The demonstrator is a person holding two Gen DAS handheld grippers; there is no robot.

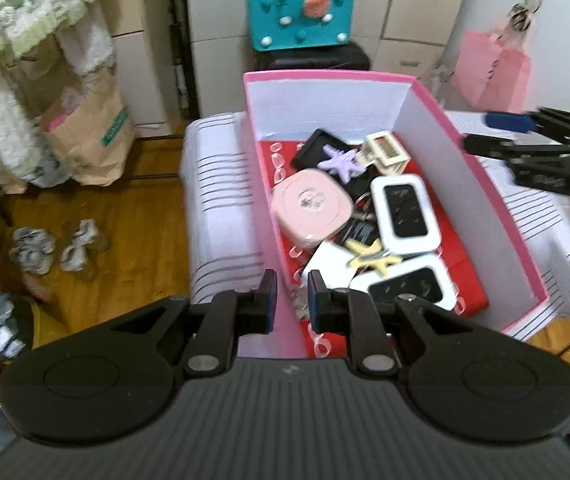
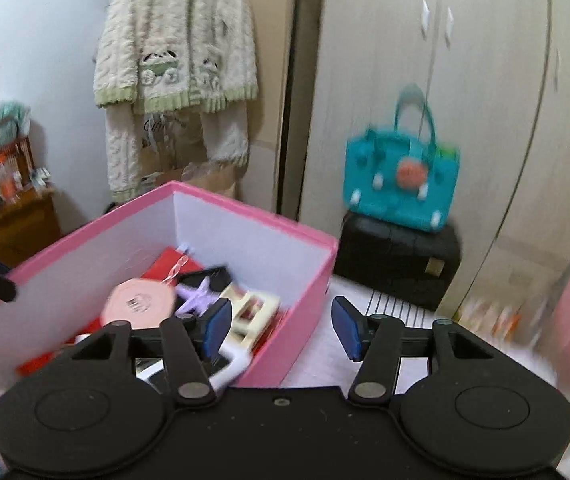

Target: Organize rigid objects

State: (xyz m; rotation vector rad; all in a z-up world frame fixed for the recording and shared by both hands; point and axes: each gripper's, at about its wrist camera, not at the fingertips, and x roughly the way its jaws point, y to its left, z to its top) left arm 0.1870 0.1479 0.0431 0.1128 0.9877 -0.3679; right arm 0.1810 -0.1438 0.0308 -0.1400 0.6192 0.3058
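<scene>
A pink box (image 1: 263, 184) with white inner walls and a red floor stands on a striped white cloth (image 1: 217, 184). It holds a pink round case (image 1: 311, 208), a purple star clip (image 1: 341, 162), a cream claw clip (image 1: 385, 154), a yellow star clip (image 1: 371, 260), two white-framed black items (image 1: 405, 210) and more. My left gripper (image 1: 292, 294) straddles the box's near left wall, jaws close on either side of it. My right gripper (image 2: 281, 330) is open across the box's right wall (image 2: 301, 320), and shows in the left wrist view (image 1: 485, 132).
A teal handbag (image 1: 301, 12) sits on a black case (image 1: 317, 60) behind the box. Paper bags (image 1: 89, 136) and slippers (image 1: 53, 248) are on the wooden floor at left. A knit sweater (image 2: 177, 48) hangs on the wall. A pink bag (image 1: 493, 76) hangs at right.
</scene>
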